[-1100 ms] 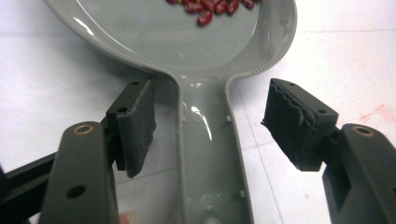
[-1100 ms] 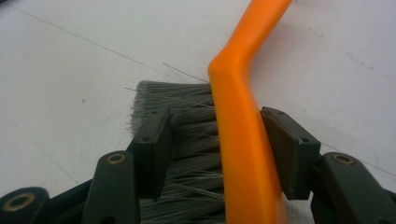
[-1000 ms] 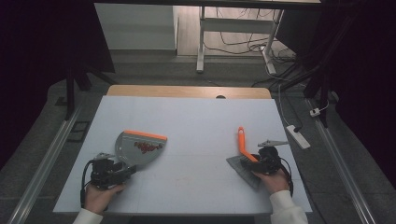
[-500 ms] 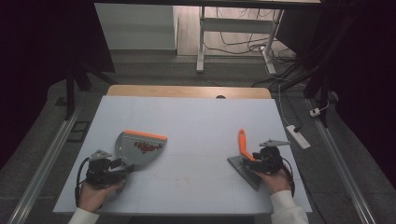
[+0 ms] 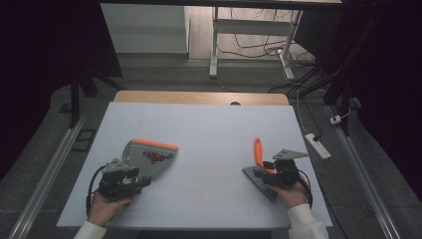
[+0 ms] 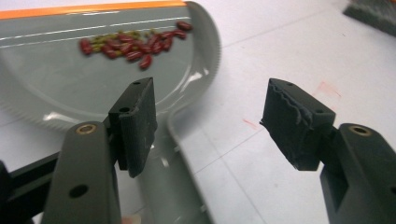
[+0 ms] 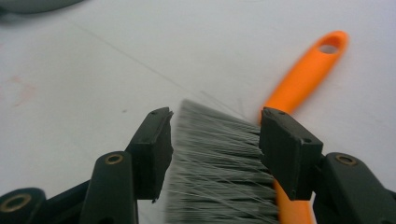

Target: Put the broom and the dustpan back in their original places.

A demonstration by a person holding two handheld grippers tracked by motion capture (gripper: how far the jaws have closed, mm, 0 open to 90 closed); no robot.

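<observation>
White sleeves [image 5: 304,221], black tools [image 5: 128,179].

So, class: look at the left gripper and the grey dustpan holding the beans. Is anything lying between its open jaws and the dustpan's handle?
Nothing visible does. The left gripper stands open right over the dustpan handle, with bare white table beside it. The beans sit farther up in the pan, clear of the jaws.

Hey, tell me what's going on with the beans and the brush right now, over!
Both grippers open: left beside the dustpan handle, right over the brush bristles. Beans sitting in the dustpan.
</observation>
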